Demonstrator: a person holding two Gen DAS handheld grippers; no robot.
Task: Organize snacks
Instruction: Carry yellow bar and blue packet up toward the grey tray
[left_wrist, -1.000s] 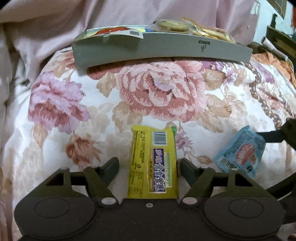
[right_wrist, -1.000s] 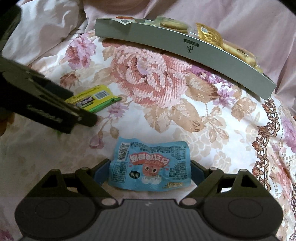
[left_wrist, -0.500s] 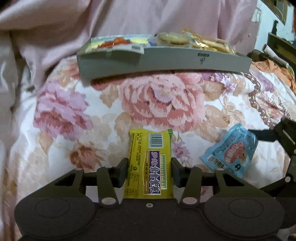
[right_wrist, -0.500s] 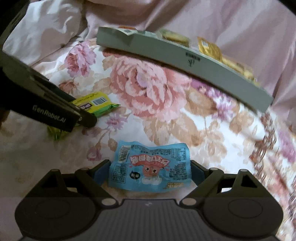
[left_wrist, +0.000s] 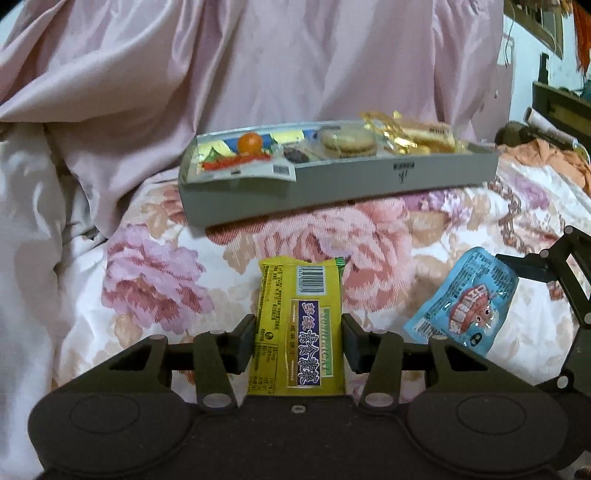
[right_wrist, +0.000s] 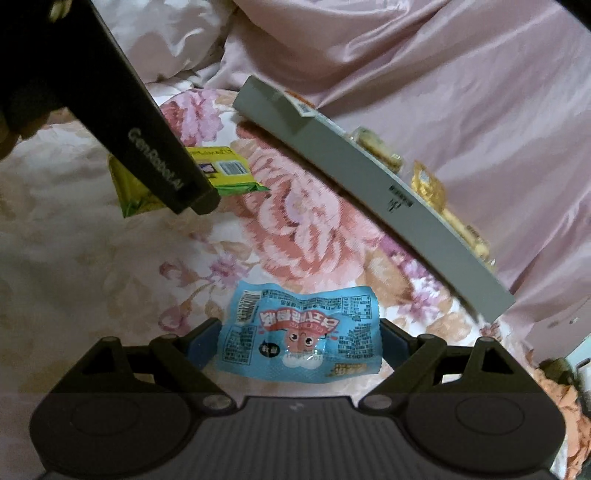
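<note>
A grey tray (left_wrist: 332, 184) is set on a floral bedspread (left_wrist: 155, 280), with pink fabric (left_wrist: 295, 55) bunched behind it. The tray is filled with wrapped snacks: a packet with an orange picture at its left end, a round biscuit (left_wrist: 347, 143) in the middle, gold-wrapped pieces (left_wrist: 399, 133) at the right.

A yellow snack bar (left_wrist: 299, 328) is clamped lengthwise between the pads of the left gripper (left_wrist: 298, 341), whose jaws have just been closing and are now pressed against both long edges.

A blue snack pouch (right_wrist: 301, 332) is held across its width in the right gripper (right_wrist: 297, 341), the blue pads touching both ends with the jaws set wide. It is seen near the tray's front wall.
</note>
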